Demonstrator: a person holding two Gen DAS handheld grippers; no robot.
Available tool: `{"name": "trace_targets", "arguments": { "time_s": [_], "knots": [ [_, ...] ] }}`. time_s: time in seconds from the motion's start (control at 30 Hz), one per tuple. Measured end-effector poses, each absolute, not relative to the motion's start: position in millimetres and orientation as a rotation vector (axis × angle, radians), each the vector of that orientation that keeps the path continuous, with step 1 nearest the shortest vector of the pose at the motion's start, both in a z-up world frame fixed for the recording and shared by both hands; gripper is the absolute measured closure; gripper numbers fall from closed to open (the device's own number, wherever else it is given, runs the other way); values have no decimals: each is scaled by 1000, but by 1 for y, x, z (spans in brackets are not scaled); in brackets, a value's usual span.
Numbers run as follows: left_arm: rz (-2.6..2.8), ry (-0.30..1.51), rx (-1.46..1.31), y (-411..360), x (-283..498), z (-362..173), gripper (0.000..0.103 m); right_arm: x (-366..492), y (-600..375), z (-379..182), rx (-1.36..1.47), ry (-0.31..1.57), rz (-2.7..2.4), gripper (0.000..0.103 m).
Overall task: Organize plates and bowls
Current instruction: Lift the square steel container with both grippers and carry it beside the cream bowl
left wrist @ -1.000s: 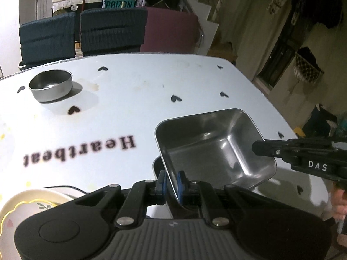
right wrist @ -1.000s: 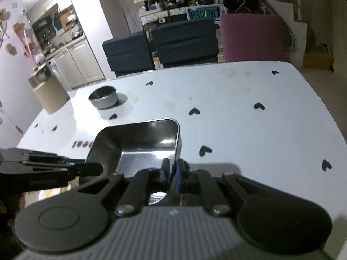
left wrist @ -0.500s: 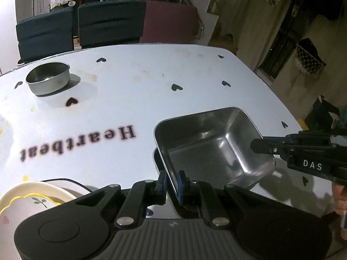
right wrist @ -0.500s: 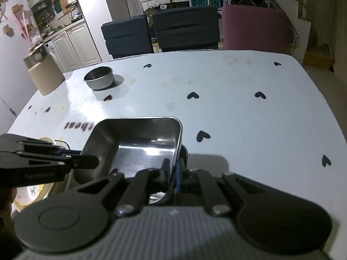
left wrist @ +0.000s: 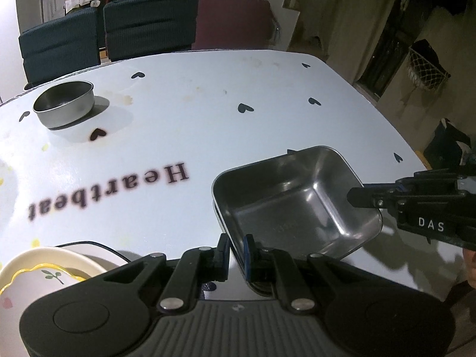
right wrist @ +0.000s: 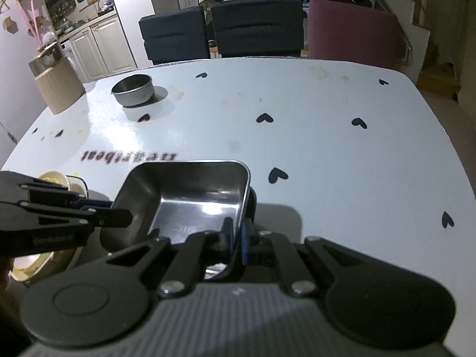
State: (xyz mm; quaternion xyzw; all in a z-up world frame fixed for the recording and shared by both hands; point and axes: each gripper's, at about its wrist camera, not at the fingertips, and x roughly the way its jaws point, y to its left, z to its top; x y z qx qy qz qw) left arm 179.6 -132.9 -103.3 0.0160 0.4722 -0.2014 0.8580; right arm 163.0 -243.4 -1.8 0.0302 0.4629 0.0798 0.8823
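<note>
A dim dining room with dark chairs (left wrist: 142,23) and a purple one behind surrounds a white table (left wrist: 267,95) printed with black hearts and the word "Heartbeat". On its far left part a round steel bowl (left wrist: 64,107) stands alone. Near the close edge a rectangular steel tray (left wrist: 294,205) is held above the table; under it, a second dark rim shows, perhaps another tray of the same kind, but I cannot tell surely.

The left hand-held gripper (left wrist: 236,250) is clenched on the near wall of this tray, one finger inside and one outside. The right hand-held gripper (right wrist: 236,235) is clenched the same way on the right wall of the tray (right wrist: 193,196). At the near left, cream plates with a yellow wavy edge (left wrist: 44,270) lie in a small stack, just beside the left hand-held gripper.

I judge the step is to carry the tray with both hands to its stacking place. To do it well, both grips should keep the same height so that the thin wall does not twist or slip between the pads. The tray should go down flat and square over what is below, and the jaws should open only when it rests fully, because smooth steel slides easily
</note>
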Motion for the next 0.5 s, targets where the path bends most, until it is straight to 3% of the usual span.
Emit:
{"name": "trace_targets", "arguments": {
  "time_s": [0.5],
  "knots": [
    [-427, 1000, 67, -136, 180, -108, 90, 169, -240, -15, 11, 1011, 163, 96]
  ]
}}
